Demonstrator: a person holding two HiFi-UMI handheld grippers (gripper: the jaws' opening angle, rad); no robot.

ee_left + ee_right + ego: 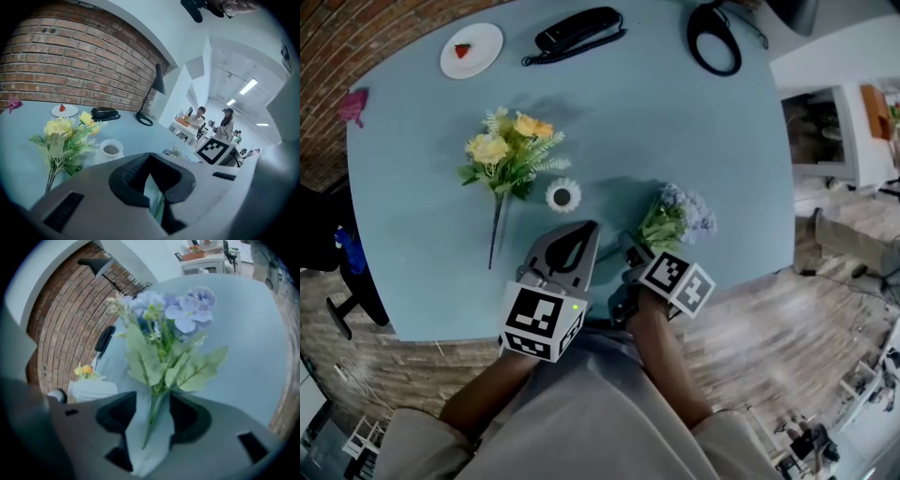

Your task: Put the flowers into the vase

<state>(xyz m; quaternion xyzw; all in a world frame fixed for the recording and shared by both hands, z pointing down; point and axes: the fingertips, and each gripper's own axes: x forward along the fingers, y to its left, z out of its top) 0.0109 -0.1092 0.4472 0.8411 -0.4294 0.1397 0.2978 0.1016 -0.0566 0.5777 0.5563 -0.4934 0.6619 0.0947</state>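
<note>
A bunch of pale purple flowers (680,216) with green leaves lies on the blue table (675,122) near its front edge. My right gripper (635,251) stands open over the bunch's stem end. In the right gripper view the thin green stem (153,420) runs between the two dark pads without touching either, and the blooms (180,310) lie ahead. A small white vase (563,195) stands upright mid-table. A yellow bouquet (511,150) lies to its left. My left gripper (587,229) is shut on nothing, its tip just below and right of the vase (111,150).
At the table's far side are a white plate (472,50) with a strawberry, a black phone (577,31) and a black lamp base (714,37). A pink object (353,105) sits at the left edge. Bare table lies right of the purple bunch. People stand far off (227,124).
</note>
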